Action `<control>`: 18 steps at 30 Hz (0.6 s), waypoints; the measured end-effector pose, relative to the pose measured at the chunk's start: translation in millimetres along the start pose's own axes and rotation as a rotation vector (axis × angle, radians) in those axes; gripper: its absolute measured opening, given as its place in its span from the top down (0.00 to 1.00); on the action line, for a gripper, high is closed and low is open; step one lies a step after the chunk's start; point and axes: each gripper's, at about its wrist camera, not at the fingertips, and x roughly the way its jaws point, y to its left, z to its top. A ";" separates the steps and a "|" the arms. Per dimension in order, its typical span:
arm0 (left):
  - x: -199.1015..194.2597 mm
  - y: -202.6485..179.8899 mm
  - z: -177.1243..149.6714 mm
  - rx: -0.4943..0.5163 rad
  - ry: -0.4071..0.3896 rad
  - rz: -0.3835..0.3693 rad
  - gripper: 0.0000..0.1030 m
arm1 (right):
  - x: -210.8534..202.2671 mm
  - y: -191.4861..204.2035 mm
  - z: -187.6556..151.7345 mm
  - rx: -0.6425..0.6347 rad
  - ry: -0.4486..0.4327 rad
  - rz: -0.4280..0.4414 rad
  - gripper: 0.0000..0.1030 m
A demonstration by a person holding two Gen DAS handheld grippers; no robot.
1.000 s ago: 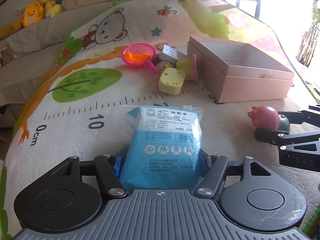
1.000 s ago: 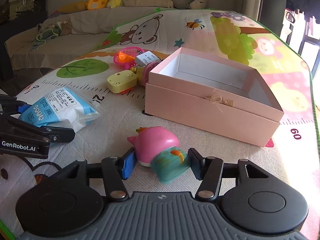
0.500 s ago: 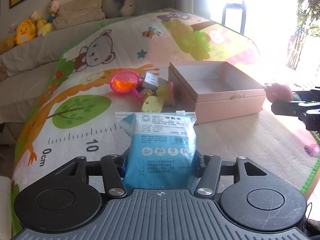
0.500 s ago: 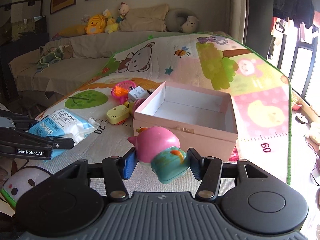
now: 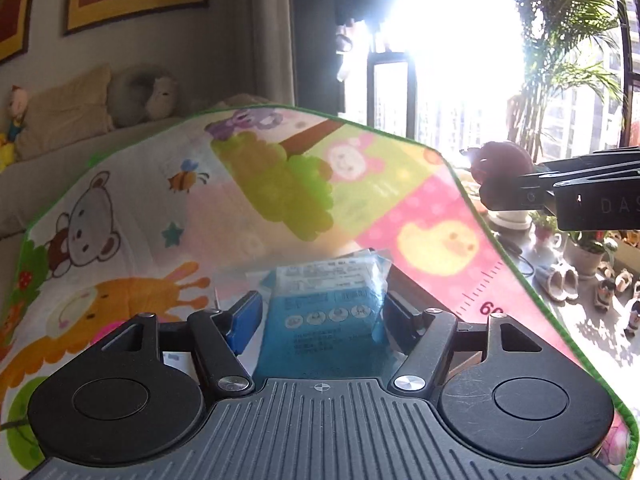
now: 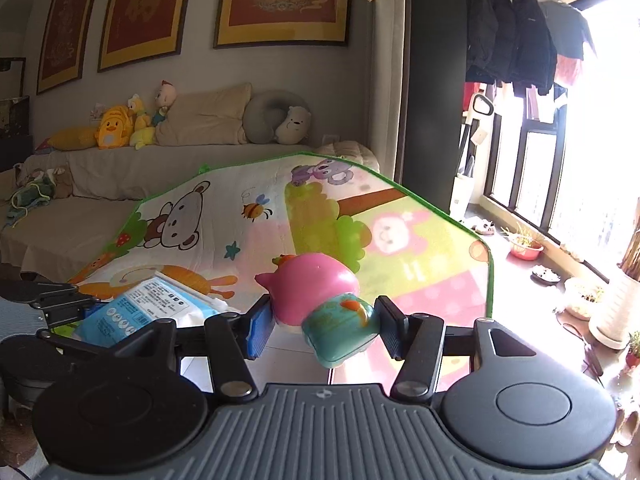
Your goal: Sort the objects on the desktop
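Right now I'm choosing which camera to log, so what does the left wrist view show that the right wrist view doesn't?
Only the left wrist view shows the ruler mark 60 on the play mat and the palm plant outside. Only the right wrist view shows the framed pictures in full, the yellow duck plush and hanging coats. Both show the blue wipes pack in the left tool, the pink toy in the right tool, and the play mat.

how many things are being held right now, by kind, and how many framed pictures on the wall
Blue packets: 1, the blue packet in the left gripper
Toys: 1, the pink and teal toy in the right gripper
Framed pictures on the wall, right wrist view: 3
Total: 5
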 end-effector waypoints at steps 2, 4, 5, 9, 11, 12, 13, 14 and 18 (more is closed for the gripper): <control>-2.4 8.7 -13.4 -0.023 0.006 0.015 0.10 | 26.9 1.3 -5.9 0.001 0.054 -0.006 0.47; -16.2 20.3 -32.6 -0.048 0.022 0.026 0.06 | 50.6 4.4 -14.4 0.008 0.106 0.010 0.47; -23.7 26.0 -42.3 -0.058 0.032 0.046 0.06 | 62.2 6.9 -19.4 0.010 0.132 0.016 0.47; -45.8 49.4 -79.1 -0.118 0.087 0.115 0.06 | 102.5 21.0 -38.9 0.019 0.250 0.015 0.47; -53.1 61.4 -97.3 -0.136 0.125 0.157 0.05 | 113.1 27.5 -46.4 0.027 0.289 0.012 0.44; -55.3 66.1 -105.0 -0.142 0.141 0.174 0.04 | 112.2 30.6 -49.9 0.027 0.293 0.008 0.43; -58.9 71.7 -113.0 -0.148 0.157 0.190 0.04 | 110.4 33.5 -51.4 0.021 0.290 0.000 0.41; -60.8 76.7 -119.5 -0.153 0.171 0.205 0.04 | 106.4 38.2 -52.1 0.010 0.280 -0.002 0.40; -64.2 94.9 -137.8 -0.184 0.199 0.277 0.04 | 86.3 69.7 -44.3 -0.066 0.217 0.049 0.33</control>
